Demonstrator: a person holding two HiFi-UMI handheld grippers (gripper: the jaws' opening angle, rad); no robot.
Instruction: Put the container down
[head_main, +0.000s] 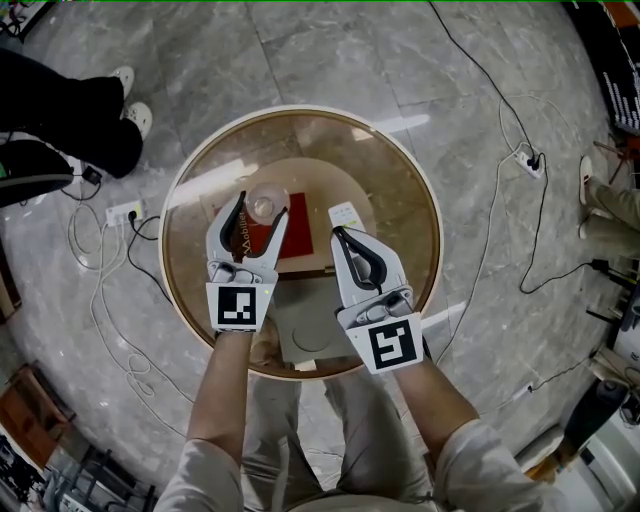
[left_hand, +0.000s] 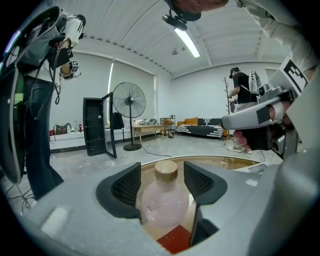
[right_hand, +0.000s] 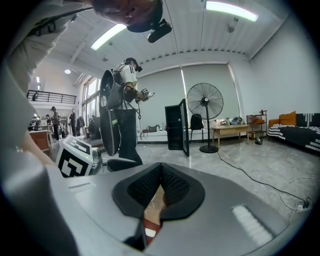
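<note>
Left hand-held gripper (head_main: 263, 201) is released. Jaws stand wide apart, with the container (head_main: 264, 207) between them. In the left gripper view the black pads (left_hand: 123, 187) sit either side of the bottle's shoulder with a gap showing on both sides, so nothing is pinching.

The container (left_hand: 165, 197) is a clear, rounded bottle with a tan cap. It stands upright on the red mat (head_main: 296, 226), at the mat's left part. The mat lies flat near the middle of the round glass counter (head_main: 400, 190), which has a pale wood rim.

Right hand-held gripper (head_main: 338, 233) is clenched. In the right gripper view (right_hand: 161, 172) its pads meet at the tips with nothing between them. It hangs just right of the mat, level with the left one and apart from the container. A small white item (head_main: 345, 213) lies on the counter just ahead of its tips; can't tell what it is.

Both marker cubes (head_main: 240, 306) face up toward the head camera, forearms coming in from the bottom edge.

Around the counter:
- grey tiled floor
- a white power strip (head_main: 125, 212) and loose cables on the left
- a standing person's legs and white shoes (head_main: 128, 98) at upper left
- a pedestal fan (left_hand: 128, 101) at the far wall in the left gripper view
</note>
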